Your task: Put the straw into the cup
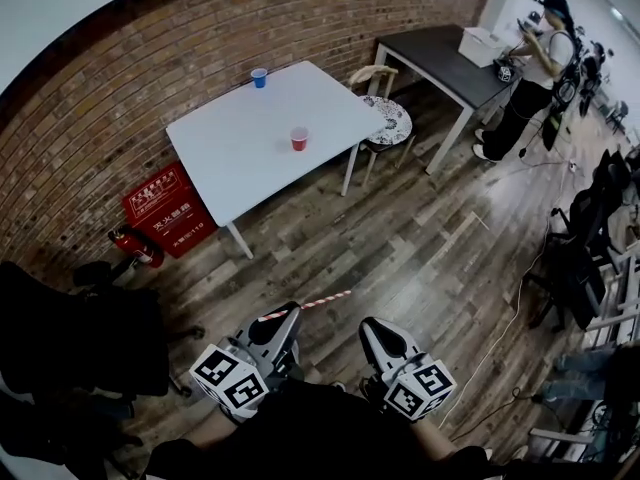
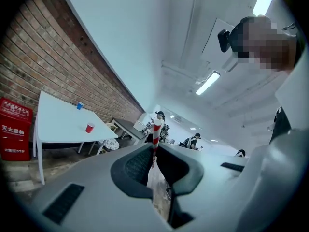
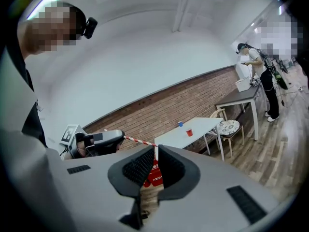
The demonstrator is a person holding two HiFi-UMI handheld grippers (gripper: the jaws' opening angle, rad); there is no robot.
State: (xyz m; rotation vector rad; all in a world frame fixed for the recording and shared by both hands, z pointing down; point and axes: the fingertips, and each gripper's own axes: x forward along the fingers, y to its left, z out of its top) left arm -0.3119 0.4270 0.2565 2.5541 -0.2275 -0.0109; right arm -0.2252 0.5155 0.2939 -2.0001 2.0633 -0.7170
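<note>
1. The left gripper point(image 1: 283, 318) sits closest, low in the head view. Its jaws are clenched on the thin red-and-white striped drinking straw point(image 1: 322, 299). The grip is near one end, so most of the straw juts forward, free, over the wooden plank floor point(image 1: 410, 238).
2. In the left gripper view the straw rises straight up from between the ribbed pads point(image 2: 139, 164). The hold looks centred, and I judge it needs no re-gripping. Extra squeeze would only risk flattening the tube.
3. The right gripper point(image 1: 375, 330) is just beside the left one. Its jaws are drawn together with nothing between them, which leaves it free to steady a cup.
4. The white rectangular table point(image 1: 225, 163) stands well apart across the floor, so the step in hand is the approach. It is best made with the straw's free end held forward and clear of the table edge.
5. A small red plastic cup point(image 1: 299, 139) stands upright on the table towards its nearer edge. A small blue plastic cup point(image 1: 259, 76) stands at the far corner by the brick wall point(image 1: 330, 18).
6. The task does not say which cup. The red one is the shorter reach.
7. To do it well, bring the free end above the open mouth, tilt it down and lower it inside the rim — then let go. A light cup may tip if the straw pushes sideways on its rim.
</note>
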